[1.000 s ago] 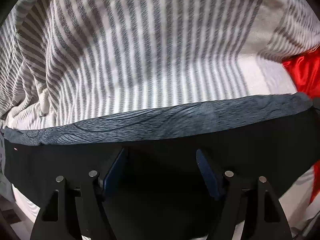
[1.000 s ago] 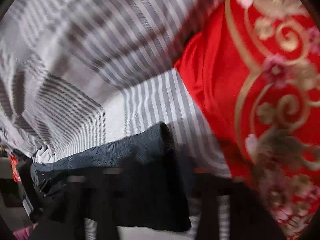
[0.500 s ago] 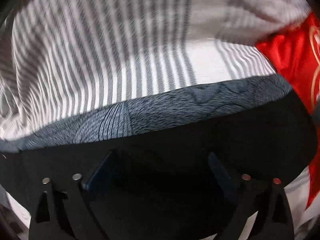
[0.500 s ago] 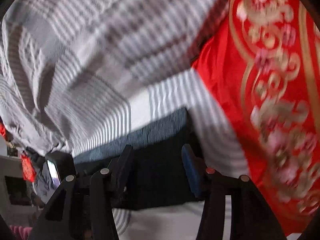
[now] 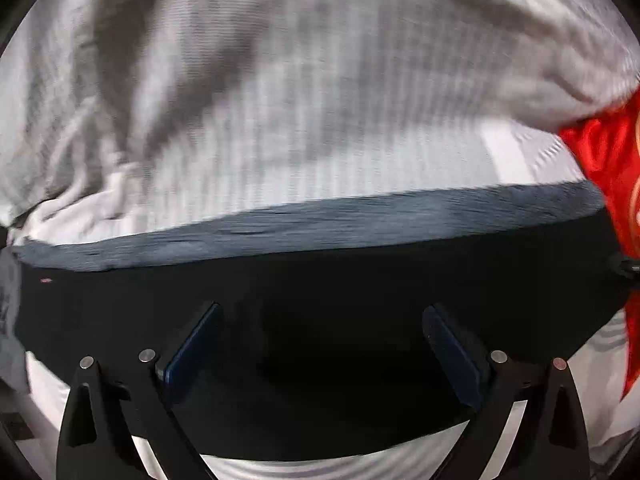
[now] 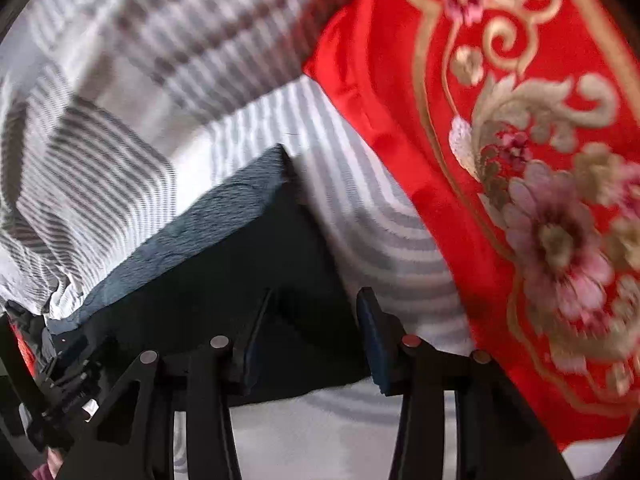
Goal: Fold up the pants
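Note:
The black pants (image 5: 320, 288) lie folded flat on a grey-and-white striped bedsheet (image 5: 280, 140), with a blue-grey waistband strip (image 5: 320, 224) along the far edge. My left gripper (image 5: 320, 344) is open, its blue-padded fingers spread wide just above the black cloth, holding nothing. In the right wrist view the pants (image 6: 248, 280) show their right end and the waistband corner (image 6: 256, 192). My right gripper (image 6: 308, 332) is open over that end of the pants, its right finger (image 6: 376, 340) at the cloth's edge.
A red embroidered quilt with gold and pink flowers (image 6: 500, 160) lies right of the pants and shows at the right edge of the left wrist view (image 5: 604, 160). The striped sheet is bunched and wrinkled at the far side (image 6: 80, 180). The other gripper's dark body (image 6: 60, 372) sits at lower left.
The right gripper was blurred and close to the cloth, then opened and drew back over the pants' right end. The left gripper stays open and has shifted slightly; the view is blurred from motion.

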